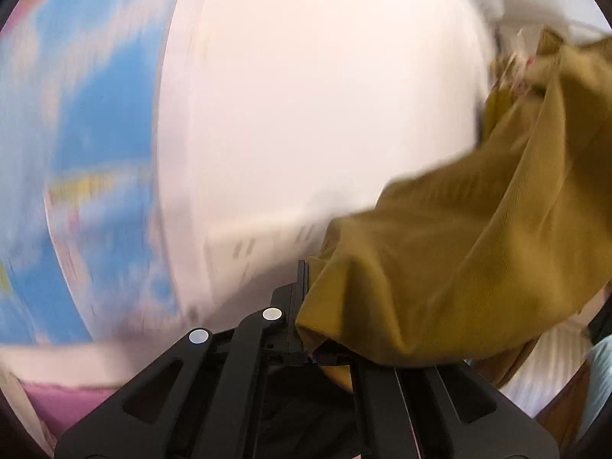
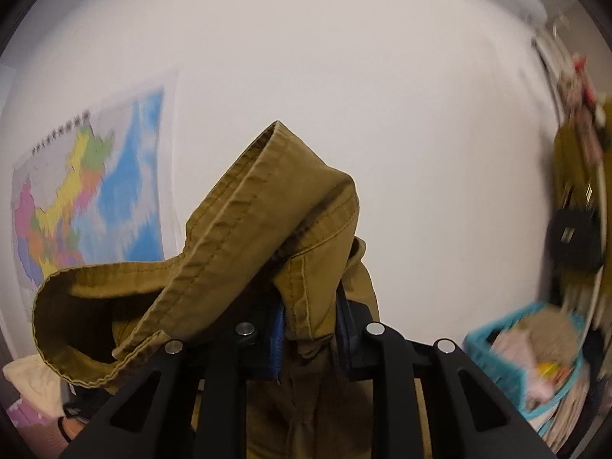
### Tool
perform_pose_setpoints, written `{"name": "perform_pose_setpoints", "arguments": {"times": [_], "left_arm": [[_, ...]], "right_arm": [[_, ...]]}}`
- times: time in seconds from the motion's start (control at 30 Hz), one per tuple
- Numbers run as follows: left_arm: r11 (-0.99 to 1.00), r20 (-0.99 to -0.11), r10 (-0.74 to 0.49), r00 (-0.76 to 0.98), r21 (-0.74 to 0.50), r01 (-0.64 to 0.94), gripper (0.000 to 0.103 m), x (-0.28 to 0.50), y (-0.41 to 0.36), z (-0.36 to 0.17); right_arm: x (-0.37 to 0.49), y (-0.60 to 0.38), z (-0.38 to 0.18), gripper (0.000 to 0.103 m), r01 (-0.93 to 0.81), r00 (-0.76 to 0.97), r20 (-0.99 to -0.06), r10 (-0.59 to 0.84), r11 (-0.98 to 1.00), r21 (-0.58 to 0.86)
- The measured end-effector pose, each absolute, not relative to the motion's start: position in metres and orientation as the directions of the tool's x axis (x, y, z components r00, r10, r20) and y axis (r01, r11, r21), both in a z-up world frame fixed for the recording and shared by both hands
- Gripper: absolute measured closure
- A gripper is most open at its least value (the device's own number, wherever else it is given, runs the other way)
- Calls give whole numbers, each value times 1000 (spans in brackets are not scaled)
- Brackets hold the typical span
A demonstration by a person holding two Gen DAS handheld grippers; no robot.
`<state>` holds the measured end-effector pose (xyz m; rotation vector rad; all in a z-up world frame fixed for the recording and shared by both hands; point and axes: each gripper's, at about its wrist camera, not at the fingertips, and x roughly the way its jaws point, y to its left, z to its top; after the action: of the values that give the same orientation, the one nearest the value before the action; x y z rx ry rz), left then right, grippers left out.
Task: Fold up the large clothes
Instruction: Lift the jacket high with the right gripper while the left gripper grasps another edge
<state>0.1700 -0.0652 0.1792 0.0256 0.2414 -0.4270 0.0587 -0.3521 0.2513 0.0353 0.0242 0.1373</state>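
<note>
left gripper (image 1: 306, 344): jaws clamped on garment (image 1: 459, 260) edge, cloth trailing right.
right gripper (image 2: 310, 329): jaws narrow, pinching seam; hem flops leftward.

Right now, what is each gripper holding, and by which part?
Both hold one mustard-brown garment. The right gripper clamps a stitched, seamed edge beside a hemmed opening; the left gripper pinches a plain fold of the cloth, part unclear.

Domestic room; white wall (image 2: 344, 76) with map poster (image 2: 88, 191); turquoise laundry basket (image 2: 493, 348) filled with clothes; hanging items at right.
</note>
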Motion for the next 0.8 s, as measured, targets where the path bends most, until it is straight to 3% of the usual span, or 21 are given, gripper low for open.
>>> {"name": "perform_pose_setpoints", "arguments": {"times": [0.2,0.37,0.47,0.8], "left_arm": [[928,-74,-369,926,21,371,101,96,-57,263],[948,-17,-317,948,0,317,101,19,-7,289],[963,-8,-270,963,6,270,101,-33,26,281],[998,24,-69,997,9,69,101,-233,124,283]], "right_arm": [[-21,-349,321,82,-166,981,92,170,985,-52],[-86,-347,344,82,-244,959,130,251,968,-65],[-123,-337,336,82,-311,940,125,319,947,-79],[-199,-293,280,82,-641,767,-22,641,765,-68]]}}
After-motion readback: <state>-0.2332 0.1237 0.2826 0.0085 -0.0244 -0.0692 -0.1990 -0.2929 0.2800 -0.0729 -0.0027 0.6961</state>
